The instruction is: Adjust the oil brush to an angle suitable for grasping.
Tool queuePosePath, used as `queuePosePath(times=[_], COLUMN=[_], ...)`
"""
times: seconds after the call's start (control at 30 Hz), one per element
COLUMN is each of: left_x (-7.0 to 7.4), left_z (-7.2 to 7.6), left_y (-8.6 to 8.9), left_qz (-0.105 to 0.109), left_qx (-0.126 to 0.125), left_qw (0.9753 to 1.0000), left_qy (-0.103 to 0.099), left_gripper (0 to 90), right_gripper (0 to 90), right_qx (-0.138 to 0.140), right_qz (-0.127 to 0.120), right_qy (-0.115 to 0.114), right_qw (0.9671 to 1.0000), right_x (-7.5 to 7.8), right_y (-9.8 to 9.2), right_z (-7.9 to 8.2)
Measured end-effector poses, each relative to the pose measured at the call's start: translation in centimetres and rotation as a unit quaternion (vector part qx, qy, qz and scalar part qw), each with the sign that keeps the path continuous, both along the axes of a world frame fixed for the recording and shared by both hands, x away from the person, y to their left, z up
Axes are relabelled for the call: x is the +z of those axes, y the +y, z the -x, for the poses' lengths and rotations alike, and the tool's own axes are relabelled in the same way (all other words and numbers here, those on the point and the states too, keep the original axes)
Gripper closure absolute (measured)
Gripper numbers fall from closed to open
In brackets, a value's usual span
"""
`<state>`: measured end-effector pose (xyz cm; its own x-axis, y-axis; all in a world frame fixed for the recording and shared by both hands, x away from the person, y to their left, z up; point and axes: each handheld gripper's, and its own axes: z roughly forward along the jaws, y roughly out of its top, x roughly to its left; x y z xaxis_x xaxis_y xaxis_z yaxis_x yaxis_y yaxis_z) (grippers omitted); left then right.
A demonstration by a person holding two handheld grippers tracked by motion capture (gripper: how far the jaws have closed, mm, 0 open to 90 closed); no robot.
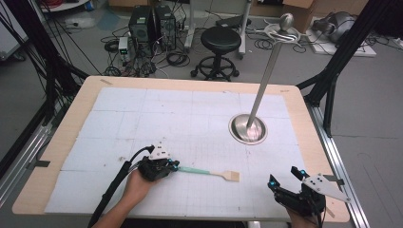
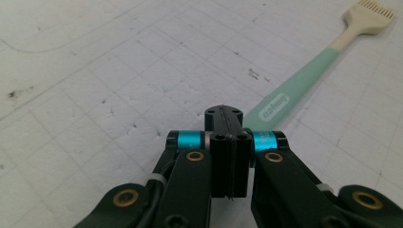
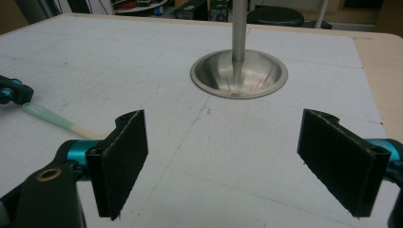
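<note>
A matt green plastic-handled brush (image 1: 209, 172) lies on rough white paper matting (image 1: 142, 118) beside a glossy metal stand (image 1: 248, 128).

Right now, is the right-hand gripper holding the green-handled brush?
No, the right gripper is wide open and empty; the brush is in the left gripper.

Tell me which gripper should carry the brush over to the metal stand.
Left, probably. The left gripper is already shut on the brush handle, while the right gripper is open, holding nothing, though somewhat nearer the metal stand.
</note>
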<state>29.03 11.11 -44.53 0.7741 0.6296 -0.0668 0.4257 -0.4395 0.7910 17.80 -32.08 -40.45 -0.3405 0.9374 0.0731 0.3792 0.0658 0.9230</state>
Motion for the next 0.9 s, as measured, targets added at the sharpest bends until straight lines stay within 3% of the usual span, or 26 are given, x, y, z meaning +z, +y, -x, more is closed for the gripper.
queuePosePath(times=[0.13, 0.27, 0.4, 0.53, 0.6, 0.73, 0.9], left_x=[1.0, 2.1, 3.2, 3.7, 3.7, 3.5, 3.4], left_z=[0.3, 0.8, 1.4, 2.3, 2.7, 3.6, 4.1], left_y=[2.0, 5.0, 7.9, 10.1, 11.3, 13.0, 14.0], left_qz=[0.054, 0.108, 0.153, 0.154, 0.158, 0.177, 0.181], left_qx=[0.024, 0.055, 0.077, 0.101, 0.102, 0.093, 0.093], left_qw=[0.9979, 0.9905, 0.9817, 0.9777, 0.9763, 0.9730, 0.9715], left_qy=[-0.029, -0.065, -0.083, -0.101, -0.106, -0.116, -0.122], left_gripper=[78.7, 56.2, 31.7, 19.7, 19.2, 19.3, 20.2], right_gripper=[16.8, 16.8, 16.8, 15.1, 15.1, 16.2, 19.9], right_qx=[0.011, 0.020, 0.043, 0.070, 0.075, 0.111, 0.133], right_qz=[0.004, 0.001, -0.018, -0.038, -0.040, -0.032, -0.025], right_qy=[-0.006, -0.010, -0.010, -0.014, -0.014, -0.012, -0.012], right_qw=[0.9999, 0.9997, 0.9989, 0.9967, 0.9963, 0.9933, 0.9907], right_x=[0.0, 0.1, 0.2, 0.6, 0.7, 1.2, 1.6], right_y=[0.1, 0.6, 1.2, 2.6, 2.9, 4.4, 5.8], right_z=[0.0, -0.2, -0.6, -1.1, -1.3, -1.8, -3.0])
